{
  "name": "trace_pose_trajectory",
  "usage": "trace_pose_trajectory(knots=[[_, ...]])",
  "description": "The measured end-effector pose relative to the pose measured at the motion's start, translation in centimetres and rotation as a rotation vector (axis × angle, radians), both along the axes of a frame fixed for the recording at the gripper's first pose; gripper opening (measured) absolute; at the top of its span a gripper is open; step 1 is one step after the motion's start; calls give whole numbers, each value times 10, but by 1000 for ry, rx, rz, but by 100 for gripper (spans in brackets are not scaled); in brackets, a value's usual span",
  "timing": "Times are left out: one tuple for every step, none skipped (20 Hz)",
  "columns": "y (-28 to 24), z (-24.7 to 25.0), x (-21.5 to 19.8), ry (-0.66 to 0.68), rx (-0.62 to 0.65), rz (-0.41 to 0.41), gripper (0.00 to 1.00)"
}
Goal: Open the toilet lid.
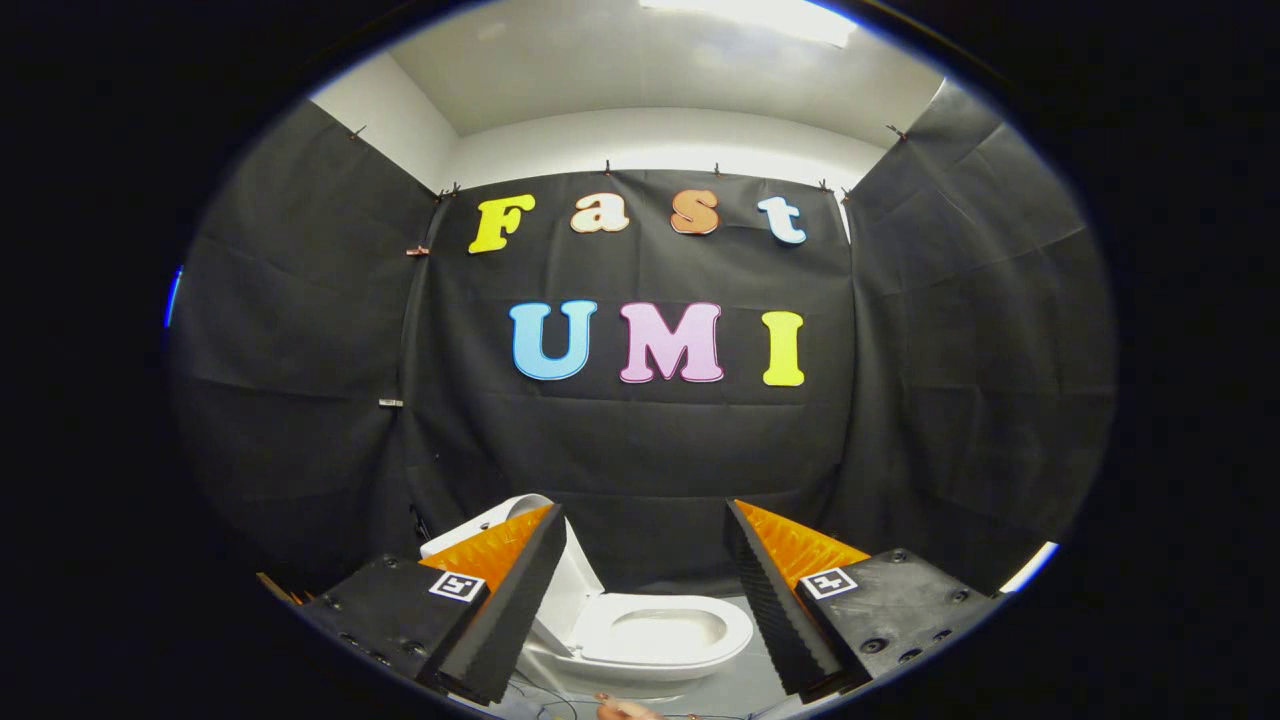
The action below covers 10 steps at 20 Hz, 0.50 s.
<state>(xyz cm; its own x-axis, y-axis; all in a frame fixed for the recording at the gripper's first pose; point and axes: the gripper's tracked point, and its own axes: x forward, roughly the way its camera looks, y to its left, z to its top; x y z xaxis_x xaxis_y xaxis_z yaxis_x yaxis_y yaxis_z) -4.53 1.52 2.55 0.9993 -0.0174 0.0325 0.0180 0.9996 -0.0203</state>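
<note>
Toilet lid raised, half hidden by fingers — gripper spread, holding nothing

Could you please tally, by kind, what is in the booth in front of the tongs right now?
Toilet, white, lid already raised, beyond the tips: 1
Tongs, open, holding nothing: 1
Square marker tags on the tongs: 2
Total: 4

I look into a staged recording booth: black cloth walls pinned around a white toilet.
</note>
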Motion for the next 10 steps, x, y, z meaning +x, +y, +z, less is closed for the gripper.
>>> trace_pose_trajectory(knots=[[0, 1, 0, -3, 2, -1, 99], [0, 2, -1, -5, 7, -1, 99], [1, 3, -2, -7, 11, 0, 99], [0, 3, -2, -7, 11, 0, 99], [1, 2, -2, -6, 10, 0, 99], [1, 2, -2, -6, 7, 1, 98], [1, 3, -2, -7, 6, 2, 98], [1, 2, -1, -6, 8, 4, 99], [2, 1, -1, -2, 12, 6, 99], [3, -1, -1, 3, 15, 7, 99]])
